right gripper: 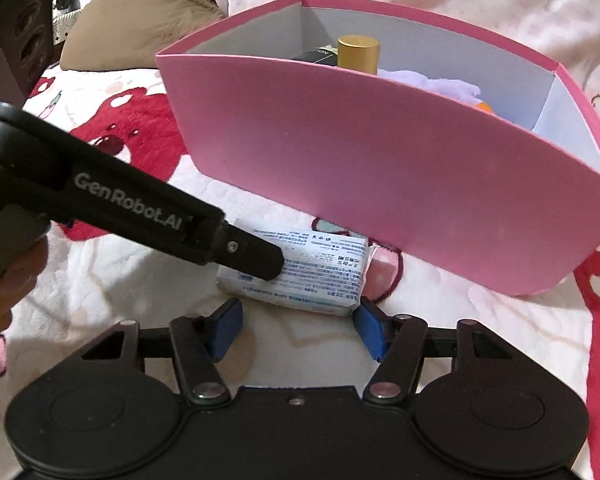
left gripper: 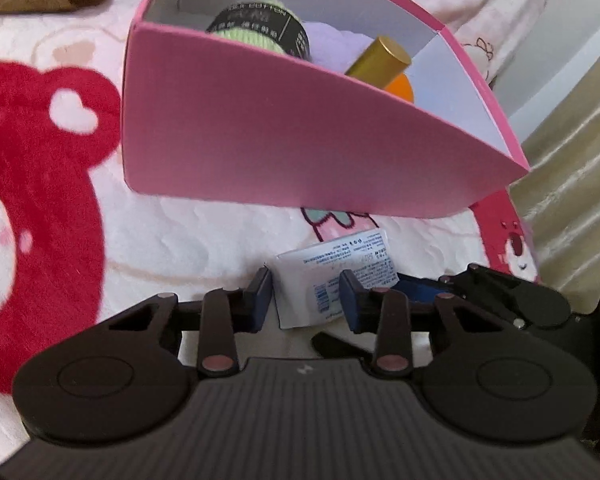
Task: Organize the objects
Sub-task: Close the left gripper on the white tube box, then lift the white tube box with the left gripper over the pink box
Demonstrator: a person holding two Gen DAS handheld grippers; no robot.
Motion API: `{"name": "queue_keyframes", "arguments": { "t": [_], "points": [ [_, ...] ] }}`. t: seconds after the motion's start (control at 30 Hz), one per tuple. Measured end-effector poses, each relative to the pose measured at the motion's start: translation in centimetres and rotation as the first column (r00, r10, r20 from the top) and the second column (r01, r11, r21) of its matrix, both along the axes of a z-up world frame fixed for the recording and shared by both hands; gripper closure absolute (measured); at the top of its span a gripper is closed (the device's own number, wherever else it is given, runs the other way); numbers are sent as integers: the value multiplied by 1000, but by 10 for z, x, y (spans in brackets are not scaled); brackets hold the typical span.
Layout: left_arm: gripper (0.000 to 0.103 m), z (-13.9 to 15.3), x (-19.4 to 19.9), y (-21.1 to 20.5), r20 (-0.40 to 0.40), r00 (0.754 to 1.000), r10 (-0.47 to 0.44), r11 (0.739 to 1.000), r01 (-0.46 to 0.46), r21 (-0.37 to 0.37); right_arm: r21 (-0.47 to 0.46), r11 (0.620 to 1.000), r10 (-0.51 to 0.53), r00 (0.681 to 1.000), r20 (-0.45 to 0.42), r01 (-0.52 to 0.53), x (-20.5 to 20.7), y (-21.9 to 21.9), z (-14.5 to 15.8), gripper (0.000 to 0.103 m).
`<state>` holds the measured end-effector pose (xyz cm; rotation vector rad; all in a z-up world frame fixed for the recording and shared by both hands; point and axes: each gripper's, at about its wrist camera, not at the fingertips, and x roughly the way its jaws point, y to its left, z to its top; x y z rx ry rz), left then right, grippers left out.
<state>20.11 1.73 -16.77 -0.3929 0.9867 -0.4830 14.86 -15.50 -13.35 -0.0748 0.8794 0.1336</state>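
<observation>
- The left gripper (left gripper: 306,294) has its jaws closed on a white printed packet (left gripper: 332,276) lying on the bear-print blanket (left gripper: 52,208).
- Just beyond stands a pink box (left gripper: 280,140) holding a gold-capped tube (left gripper: 380,58).

Bear-print blanket (right gripper: 112,280), pink box (right gripper: 380,184) and white packet (right gripper: 320,272) on it.

Soft even indoor light, faint shadows; strong fisheye bending at edges, slight blur throughout, no glare
</observation>
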Motion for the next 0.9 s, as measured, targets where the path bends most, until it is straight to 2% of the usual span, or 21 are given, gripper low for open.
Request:
{"name": "queue_keyframes", "arguments": {
  "t": [0.23,0.43,0.9],
  "points": [
    [67,0,-12,-2,-36,999,-36,999,35,-22,-29,999,-17,1000,2,17,-19,12,4,24],
    [67,14,-28,-3,-15,998,-54,998,54,-28,-48,998,-39,999,39,41,-45,21,14,24],
    [66,80,-65,-3,52,994,-101,994,102,-32,-65,996,-60,991,124,68,-72,27,72,24]
  ]
}}
